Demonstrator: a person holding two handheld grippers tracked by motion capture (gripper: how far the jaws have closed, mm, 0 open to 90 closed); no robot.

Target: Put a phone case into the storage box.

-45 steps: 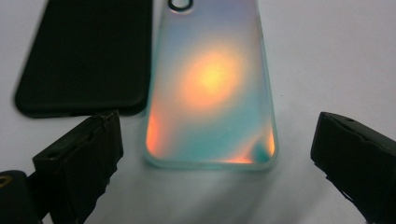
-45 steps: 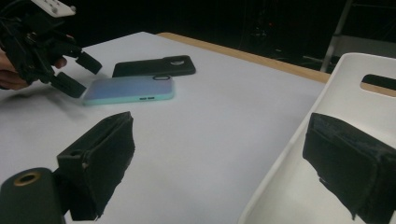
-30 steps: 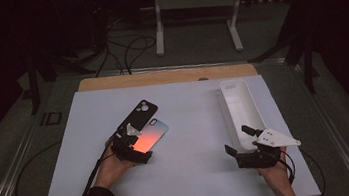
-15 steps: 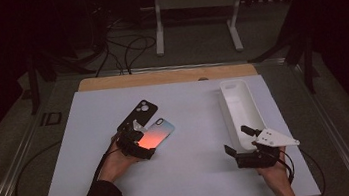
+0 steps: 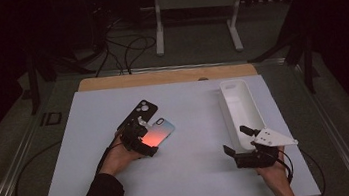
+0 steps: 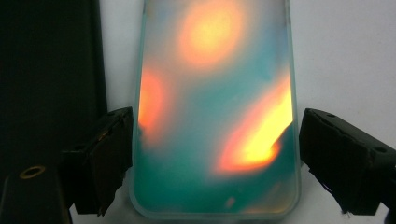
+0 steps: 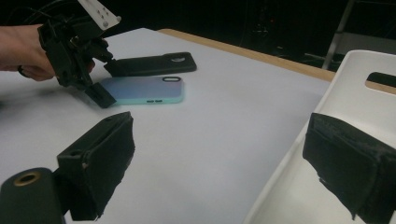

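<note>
Dark room, white worktop (image 5: 193,186): my left tongs (image 6: 210,154) straddle the iridescent phone case (image 6: 215,107) beside the black case (image 5: 139,113), having just narrowed, left pad touching, right pad clear. Right tongs (image 7: 219,163) wait released at the white tray (image 5: 241,107). Next I judge: clench squarely, lift, carry trayward.

In the left gripper view the glossy teal-and-orange phone case (image 6: 215,112) is cut off by the top edge, and its pattern is blurred. The flat black phone case (image 6: 46,70) beside it runs off the left and top edges. Whether the black fingers (image 6: 109,154) touch the coloured case cannot be told. In the right gripper view the white oblong plastic tray (image 7: 345,116) is cut off right and below.
</note>
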